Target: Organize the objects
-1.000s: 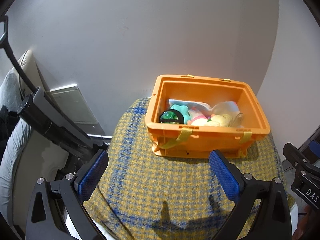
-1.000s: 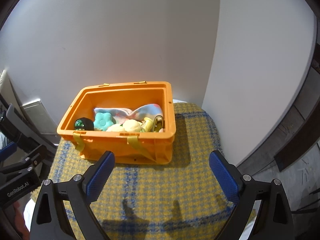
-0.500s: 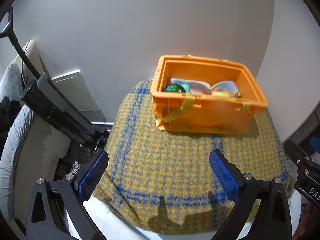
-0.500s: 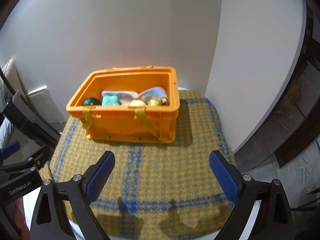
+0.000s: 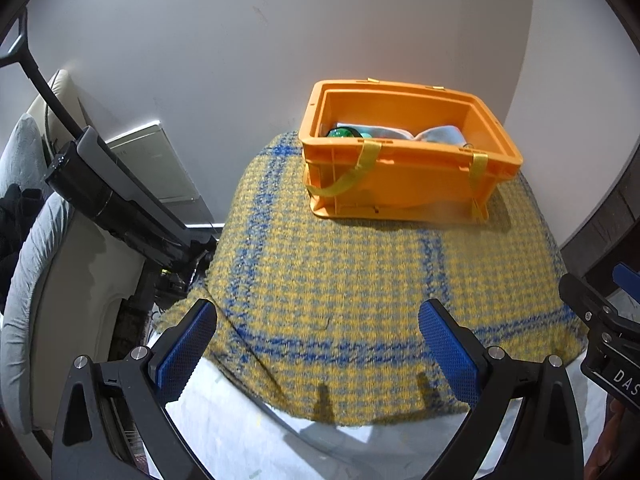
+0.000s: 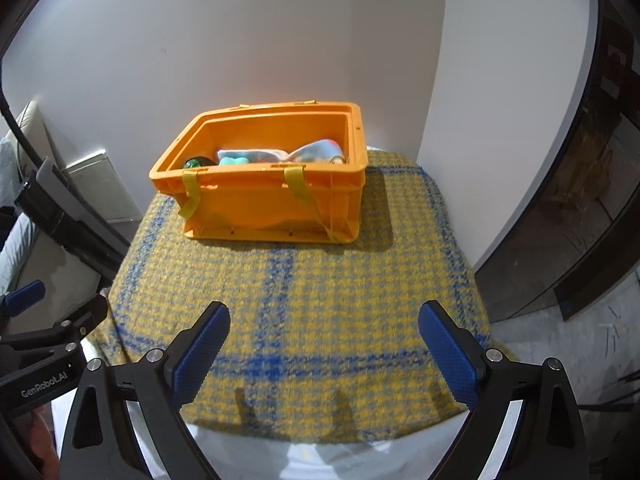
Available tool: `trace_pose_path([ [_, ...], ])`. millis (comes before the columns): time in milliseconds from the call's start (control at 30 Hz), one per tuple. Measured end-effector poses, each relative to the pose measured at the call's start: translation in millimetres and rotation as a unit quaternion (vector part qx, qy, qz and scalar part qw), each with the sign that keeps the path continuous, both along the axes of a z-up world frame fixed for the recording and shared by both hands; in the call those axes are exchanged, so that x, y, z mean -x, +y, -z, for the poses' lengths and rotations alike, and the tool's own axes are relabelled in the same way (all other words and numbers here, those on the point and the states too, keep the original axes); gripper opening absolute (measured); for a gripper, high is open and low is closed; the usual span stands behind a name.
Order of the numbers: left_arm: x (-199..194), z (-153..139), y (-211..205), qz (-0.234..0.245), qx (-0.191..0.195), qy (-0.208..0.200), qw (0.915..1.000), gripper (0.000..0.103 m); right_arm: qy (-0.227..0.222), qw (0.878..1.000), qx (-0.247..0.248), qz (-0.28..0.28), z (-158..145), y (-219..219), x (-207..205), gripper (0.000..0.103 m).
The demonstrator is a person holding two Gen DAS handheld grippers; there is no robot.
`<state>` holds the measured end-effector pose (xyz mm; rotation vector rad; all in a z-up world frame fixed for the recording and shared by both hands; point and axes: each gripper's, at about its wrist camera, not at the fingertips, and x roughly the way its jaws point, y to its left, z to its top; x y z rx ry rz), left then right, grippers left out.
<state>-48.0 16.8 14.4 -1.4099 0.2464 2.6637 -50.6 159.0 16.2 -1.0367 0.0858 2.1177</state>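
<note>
An orange plastic bin (image 5: 404, 176) with yellow straps stands at the far side of a yellow-and-blue checked cloth (image 5: 360, 280), near the wall; it also shows in the right wrist view (image 6: 276, 204). Inside lie a dark green ball (image 5: 340, 133), a teal toy (image 6: 234, 161) and a pale blue cloth (image 6: 316, 150); the rest is hidden by the front wall. My left gripper (image 5: 318, 350) is open and empty, above the cloth's near edge. My right gripper (image 6: 324, 354) is open and empty, also well short of the bin.
The cloth covers a small rounded table against a white wall. A black bar (image 5: 116, 204), a grey cushioned seat (image 5: 24, 280) and a white panel (image 5: 156, 164) are to the left. A dark door frame (image 6: 580, 200) and grey floor (image 6: 560, 340) are to the right.
Both grippers have pulled back and away from the bin, which now looks farther off and lower-angled, so less of its contents shows. Both stayed open and empty.
</note>
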Motion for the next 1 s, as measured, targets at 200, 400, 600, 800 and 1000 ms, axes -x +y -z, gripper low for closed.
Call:
trace_pose_path([
  [200,-8,6,-5,-0.001,0.000,-0.014,0.9999,0.103,-0.001,1.000,0.017,0.013,7,-2,-11,0.095],
  [400,-19,17,-6,0.005,0.005,-0.029,0.9995,0.103,-0.001,0.999,0.031,0.027,13,-5,-19,0.095],
  [600,-27,23,-10,0.005,0.007,-0.038,0.9992,0.103,-0.007,0.999,0.028,0.031,15,-13,-25,0.095],
  [800,-32,25,-11,0.005,0.006,-0.042,0.9991,0.103,-0.015,0.999,0.026,0.028,14,-17,-27,0.095],
  [1000,-31,25,-13,0.005,0.005,-0.043,0.9991,0.103,-0.016,0.999,0.026,0.028,14,-17,-28,0.095],
])
